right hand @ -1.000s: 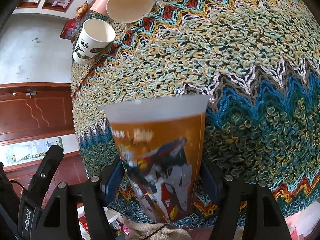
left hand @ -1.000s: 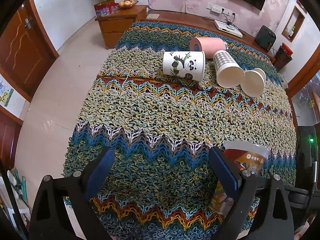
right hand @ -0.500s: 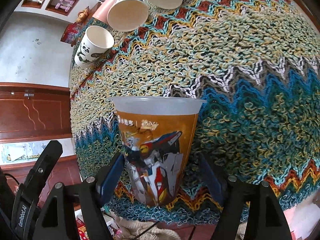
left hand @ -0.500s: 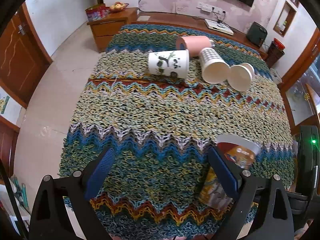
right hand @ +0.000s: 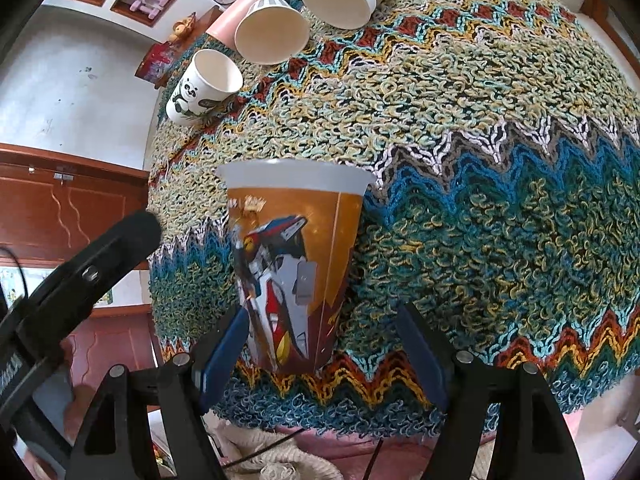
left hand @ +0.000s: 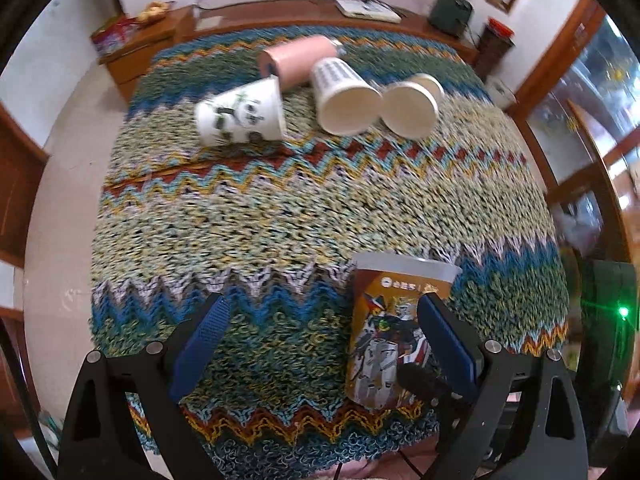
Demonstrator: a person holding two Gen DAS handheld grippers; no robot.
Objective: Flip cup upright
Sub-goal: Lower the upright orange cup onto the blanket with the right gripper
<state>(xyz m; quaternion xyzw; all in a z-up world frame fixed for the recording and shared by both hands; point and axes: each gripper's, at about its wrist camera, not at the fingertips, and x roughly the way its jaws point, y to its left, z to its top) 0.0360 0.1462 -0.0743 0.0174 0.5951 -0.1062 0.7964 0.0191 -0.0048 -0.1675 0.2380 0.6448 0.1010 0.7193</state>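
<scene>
An orange cup with a robot print (right hand: 294,268) stands upright on the knitted zigzag cloth (right hand: 480,160) near its front edge. It also shows in the left wrist view (left hand: 394,332). My right gripper (right hand: 320,344) is open; the cup stands between its blue pads, a gap on the right side. My left gripper (left hand: 320,340) is open and empty above the cloth, just left of the cup. A panda cup (left hand: 242,116), a checked cup (left hand: 342,94), a brown-sleeved cup (left hand: 412,104) and a pink cup (left hand: 296,60) lie on their sides at the far end.
The cloth-covered table ends close below both grippers. A wooden cabinet (left hand: 136,48) and a long sideboard (left hand: 320,10) stand beyond the far end. A wooden door (right hand: 60,216) is at the left.
The right gripper has opened wider and drawn back from the orange cup, which now stands free on the cloth. The left gripper has swung right, toward that cup.
</scene>
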